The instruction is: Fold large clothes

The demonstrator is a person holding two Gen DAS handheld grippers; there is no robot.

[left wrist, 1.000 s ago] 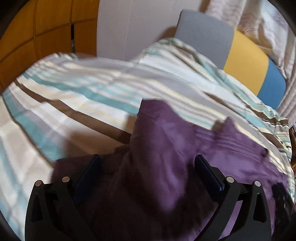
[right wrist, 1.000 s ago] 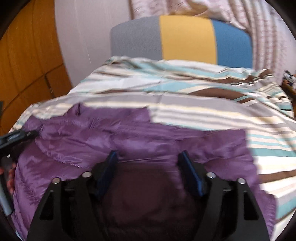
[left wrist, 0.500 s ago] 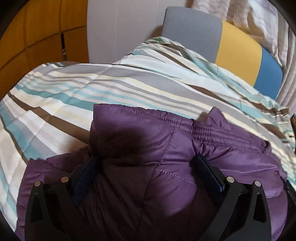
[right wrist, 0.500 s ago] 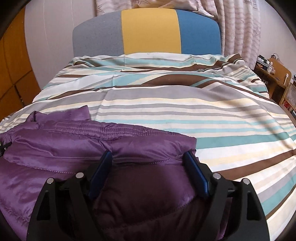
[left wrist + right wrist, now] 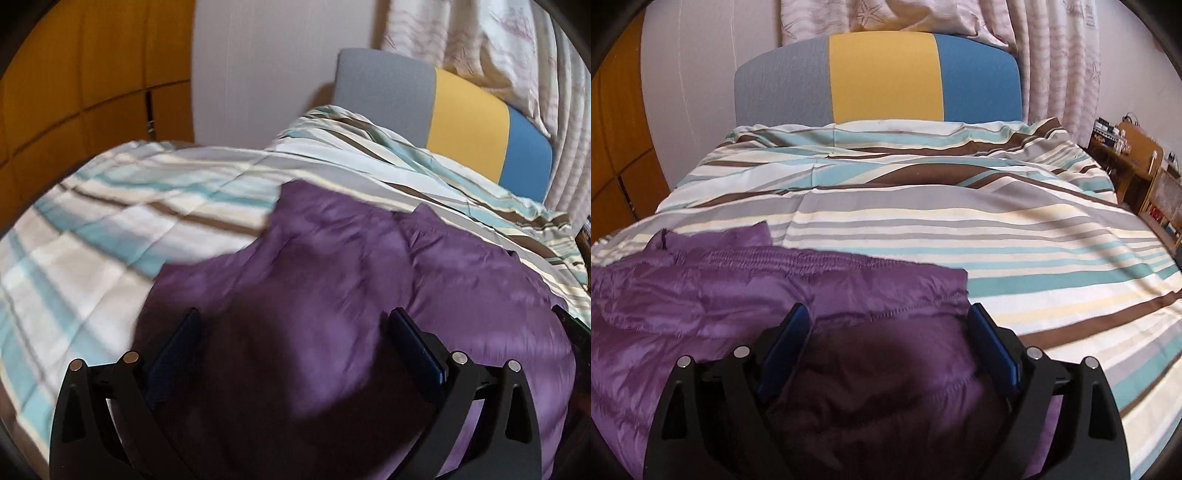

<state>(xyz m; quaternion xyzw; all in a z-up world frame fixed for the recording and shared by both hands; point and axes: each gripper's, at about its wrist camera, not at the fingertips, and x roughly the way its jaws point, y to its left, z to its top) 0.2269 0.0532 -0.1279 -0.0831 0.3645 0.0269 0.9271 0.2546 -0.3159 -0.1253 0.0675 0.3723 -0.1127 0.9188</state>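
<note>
Both wrist views — close, angled downward — share the jacket (image 5: pixel 332 280) and headboard (image 5: pixel 879 77).

Jacket (image 5: pixel 738 295): purple quilted synthetic cloth, satin sheen, stitched seams, gathered elastic band along upper edge. Duvet (image 5: pixel 960 229): smooth striped woven cloth, matt, lightly creased. Headboard (image 5: pixel 882 77), upper centre: matt upholstery, fine textile grain, panels in grey, yellow, blue. Curtain (image 5: pixel 1052 55), upper right: thin patterned cloth, semi-sheer. Wardrobe (image 5: pixel 92 74), upper left: orange-brown wood finish, smooth, low gloss. Gripper (image 5: pixel 886 325) frames: matt black plastic with bright metal pins; pads (image 5: pixel 786 343): blue, finely textured, rubber-like.
</note>
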